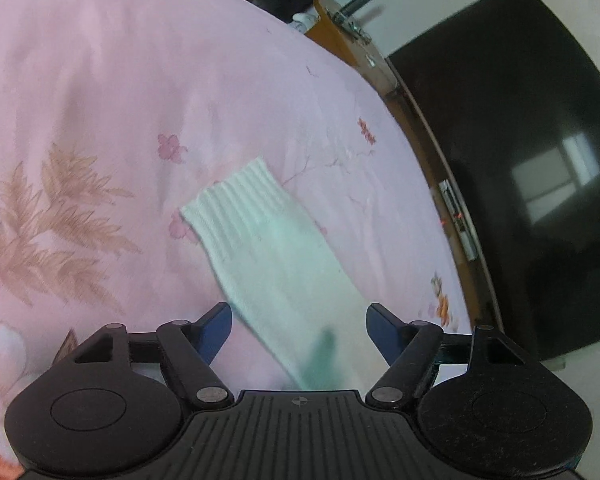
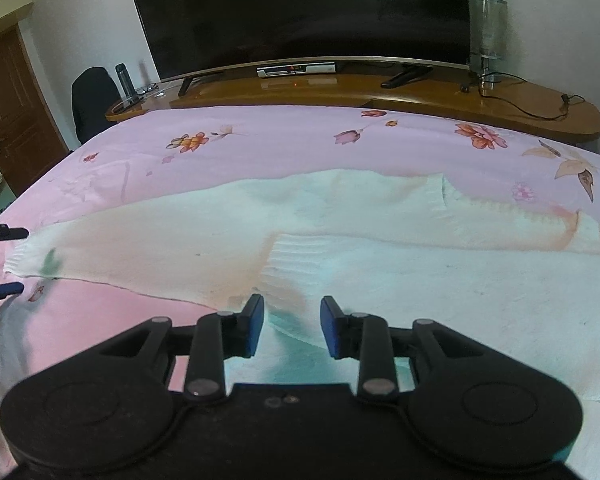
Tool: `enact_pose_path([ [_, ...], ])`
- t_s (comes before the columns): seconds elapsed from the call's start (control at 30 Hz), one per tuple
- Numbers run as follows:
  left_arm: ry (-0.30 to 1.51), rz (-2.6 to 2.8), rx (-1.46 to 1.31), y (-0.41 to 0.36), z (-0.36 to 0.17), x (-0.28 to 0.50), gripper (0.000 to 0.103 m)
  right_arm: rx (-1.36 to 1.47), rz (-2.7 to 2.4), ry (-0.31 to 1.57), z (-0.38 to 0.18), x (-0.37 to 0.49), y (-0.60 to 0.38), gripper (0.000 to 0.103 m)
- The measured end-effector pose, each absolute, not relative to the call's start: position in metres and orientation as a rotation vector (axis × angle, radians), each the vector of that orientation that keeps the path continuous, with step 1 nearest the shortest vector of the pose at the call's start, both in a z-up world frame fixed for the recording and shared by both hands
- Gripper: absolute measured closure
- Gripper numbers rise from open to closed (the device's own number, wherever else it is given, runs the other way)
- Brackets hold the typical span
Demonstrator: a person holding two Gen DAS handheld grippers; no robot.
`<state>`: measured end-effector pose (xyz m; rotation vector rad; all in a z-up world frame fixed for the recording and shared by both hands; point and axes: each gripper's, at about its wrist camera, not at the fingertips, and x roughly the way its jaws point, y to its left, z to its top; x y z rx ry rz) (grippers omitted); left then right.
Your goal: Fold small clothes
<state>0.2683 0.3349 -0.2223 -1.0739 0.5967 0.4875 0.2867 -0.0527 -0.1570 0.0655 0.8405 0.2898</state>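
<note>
A white knit sweater lies spread flat on a pink flowered bedspread. Its left sleeve with a ribbed cuff stretches out toward the left. My left gripper is open, its blue pads on either side of that sleeve, just above it. It also shows at the left edge of the right wrist view, by the cuff. My right gripper is open over the sweater's ribbed hem near the front edge, not holding anything.
A large dark TV stands on a curved wooden console just beyond the bed's far edge. A set-top box, a bottle, cables and a dark chair are there too. A brown door is at left.
</note>
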Motion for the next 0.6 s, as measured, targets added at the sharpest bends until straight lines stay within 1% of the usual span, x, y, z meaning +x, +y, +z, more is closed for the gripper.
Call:
enact_pose_path([
  [0.07,0.576,0.495,-1.079,0.336,-0.225,0.272,0.03,0.068,0.289,0.842,-0.158,0.288,-0.053,0.072],
  [0.1,0.569,0.501,-1.076,0.336,-0.225,0.274,0.034,0.068,0.29,0.842,-0.159,0.288,-0.053,0.072],
  [0.17,0.572,0.513,-1.074,0.336,-0.23,0.278,0.064,0.067,0.29,0.843,-0.16,0.288,-0.052,0.072],
  [0.23,0.566,0.53,-1.1,0.339,-0.237,0.278,0.075,0.06,0.287,0.842,-0.161,0.289,-0.052,0.072],
  [0.3,0.562,0.538,-1.106,0.34,-0.239,0.278,0.081,0.061,0.284,0.843,-0.162,0.289,-0.053,0.072],
  [0.33,0.563,0.542,-1.103,0.343,-0.24,0.278,0.086,0.062,0.282,0.842,-0.162,0.29,-0.054,0.072],
  [0.37,0.566,0.55,-1.099,0.342,-0.24,0.279,0.095,0.06,0.28,0.839,-0.162,0.29,-0.054,0.073],
  [0.43,0.569,0.564,-1.099,0.341,-0.242,0.279,0.098,0.06,0.27,0.83,-0.16,0.291,-0.055,0.073],
  [0.5,0.573,0.568,-1.074,0.338,-0.239,0.28,0.098,0.041,0.258,0.826,-0.162,0.292,-0.053,0.074],
  [0.57,0.569,0.558,-1.039,0.333,-0.231,0.279,0.098,-0.019,0.245,0.863,-0.174,0.294,-0.048,0.075],
  [0.6,0.561,0.547,-1.015,0.328,-0.225,0.281,0.098,-0.052,0.249,0.84,-0.178,0.291,-0.045,0.075],
])
